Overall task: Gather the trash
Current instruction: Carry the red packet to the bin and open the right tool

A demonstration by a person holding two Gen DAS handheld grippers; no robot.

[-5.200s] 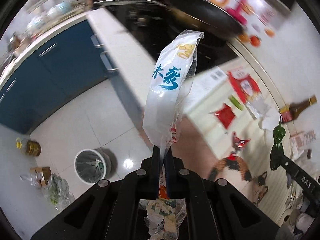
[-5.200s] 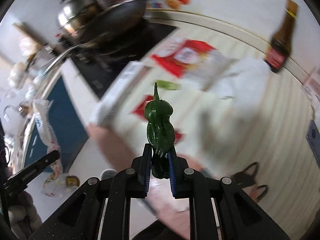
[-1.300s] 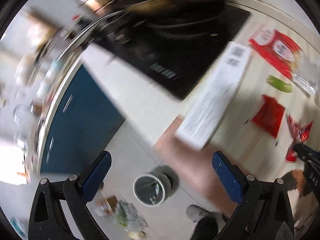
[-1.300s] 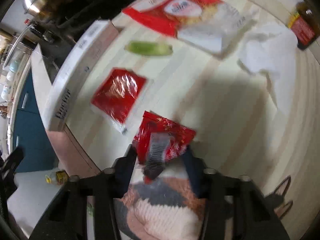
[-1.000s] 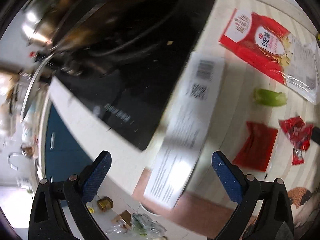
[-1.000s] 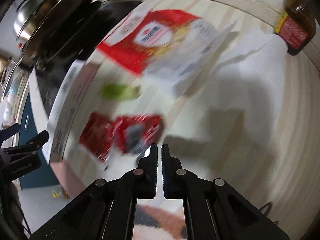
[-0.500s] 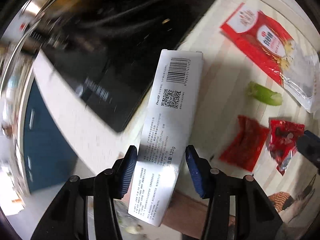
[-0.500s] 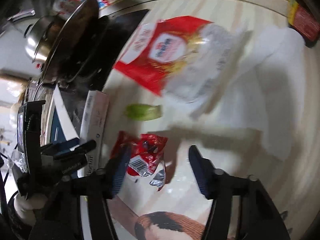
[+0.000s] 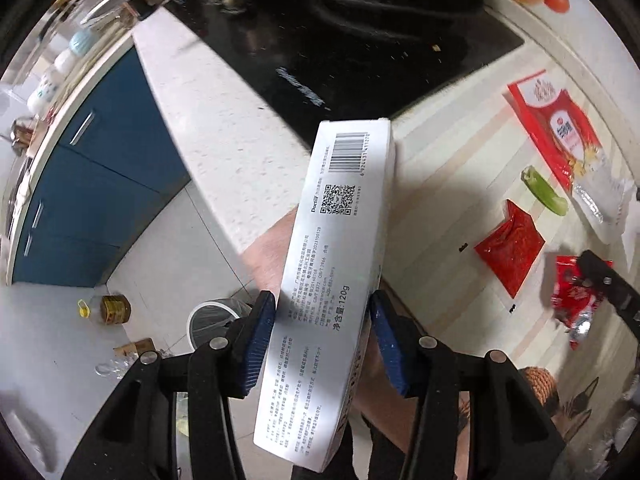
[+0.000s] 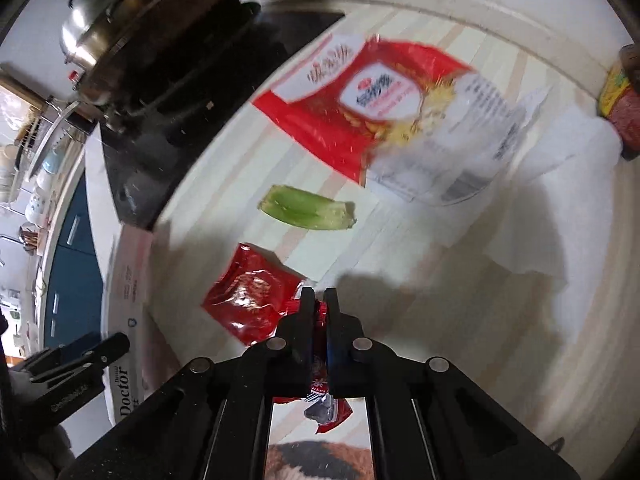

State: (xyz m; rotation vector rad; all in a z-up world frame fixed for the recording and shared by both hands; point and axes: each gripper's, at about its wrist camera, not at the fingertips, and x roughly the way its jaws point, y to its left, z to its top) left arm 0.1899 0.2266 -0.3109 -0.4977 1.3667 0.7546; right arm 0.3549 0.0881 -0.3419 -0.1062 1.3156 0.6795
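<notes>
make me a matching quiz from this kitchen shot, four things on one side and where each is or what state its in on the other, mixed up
Things:
1. white box
2. small red wrapper
3. green vegetable piece
4. bin

Places or states:
A. lying loose on the counter, nothing holding it
B. down on the floor
C. clamped in the left gripper
D. pinched in the right gripper

Pairs: 1-C, 2-D, 3-A, 4-B
</notes>
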